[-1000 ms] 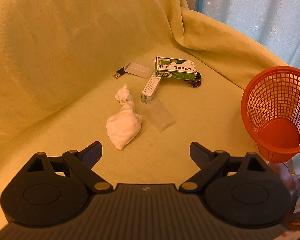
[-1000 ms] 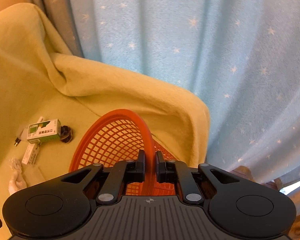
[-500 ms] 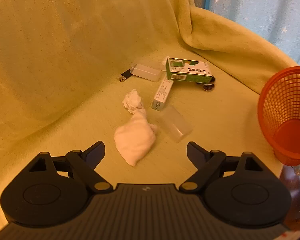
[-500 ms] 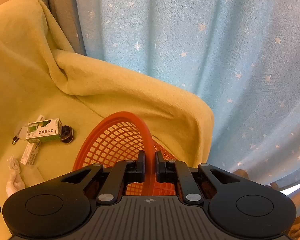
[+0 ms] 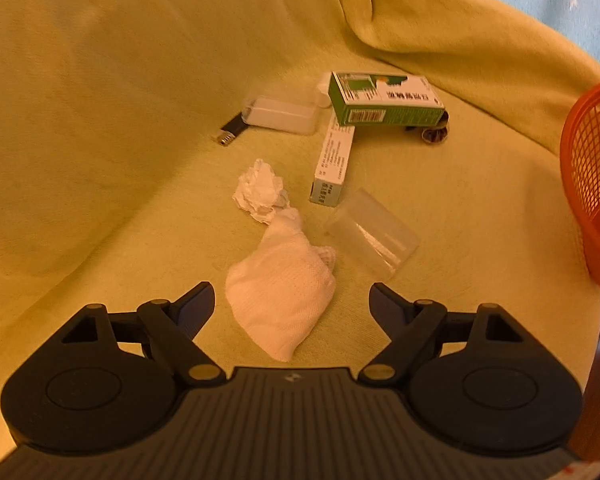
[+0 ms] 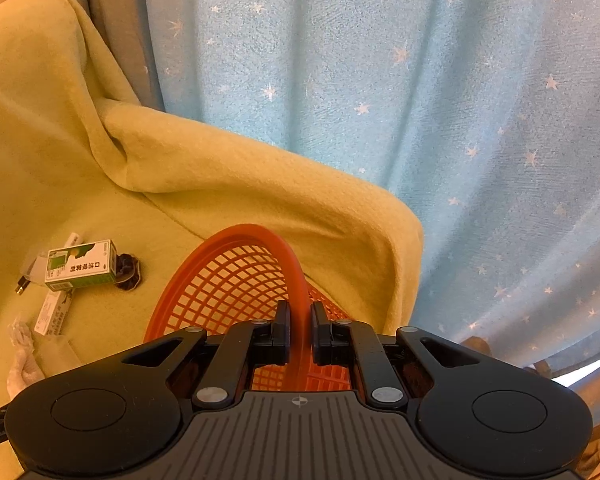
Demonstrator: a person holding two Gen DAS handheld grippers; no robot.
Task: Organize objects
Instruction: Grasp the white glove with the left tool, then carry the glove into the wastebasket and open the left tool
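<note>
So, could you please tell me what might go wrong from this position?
The right gripper pinches only the thin rim of the orange mesh basket, so the basket could swing or slip. The open left gripper brackets the white cloth bundle, which touches the crumpled white paper; closing may drag both.

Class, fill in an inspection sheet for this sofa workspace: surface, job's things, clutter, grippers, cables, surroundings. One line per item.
Surface: yellow-green throw draped over the sofa seat, back and arm.
Job's things: orange mesh basket at the seat's edge; green box lying partly on the narrow white box; frosted case; clear sleeve; dark round item, unclear.
Clutter: crumpled paper touching the white cloth bundle.
Grippers: left gripper open around the near end of the cloth bundle, contact unclear; right gripper clamped on the basket's rim.
Cables: a black plug end beside the frosted case.
Surroundings: blue star-print curtain.
</note>
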